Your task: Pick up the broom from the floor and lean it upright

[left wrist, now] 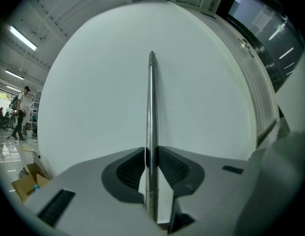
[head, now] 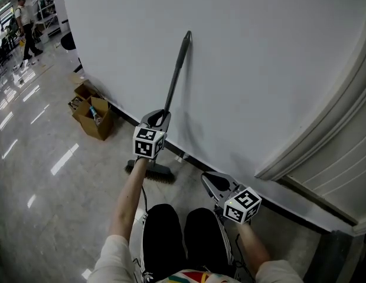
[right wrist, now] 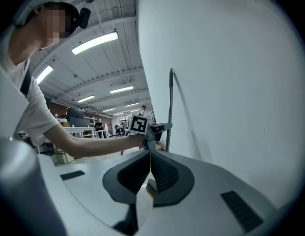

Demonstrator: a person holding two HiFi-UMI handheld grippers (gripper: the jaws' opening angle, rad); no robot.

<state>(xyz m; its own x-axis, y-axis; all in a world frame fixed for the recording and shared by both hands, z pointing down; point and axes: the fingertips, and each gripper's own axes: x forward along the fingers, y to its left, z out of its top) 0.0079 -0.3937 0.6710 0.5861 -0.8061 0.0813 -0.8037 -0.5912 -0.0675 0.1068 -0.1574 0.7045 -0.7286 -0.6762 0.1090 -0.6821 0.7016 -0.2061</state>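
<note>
The broom stands nearly upright in front of the white wall (head: 260, 58). Its long metal handle (head: 176, 75) rises close to the wall, and its dark brush head (head: 152, 171) is down at the floor by the wall's base. My left gripper (head: 162, 118) is shut on the handle partway up; in the left gripper view the pole (left wrist: 151, 107) runs straight up between the pads (left wrist: 165, 167). My right gripper (head: 208, 178) hovers lower and to the right, shut and holding nothing (right wrist: 150, 156). From there I see the handle (right wrist: 170, 107) and the left gripper (right wrist: 160, 127).
Open cardboard boxes (head: 91, 114) sit on the glossy floor against the wall at left. A person (head: 25, 25) walks far off at the upper left. A ribbed panel with a pale frame (head: 324, 140) bounds the right. The holder's dark trousers (head: 183, 234) fill the bottom.
</note>
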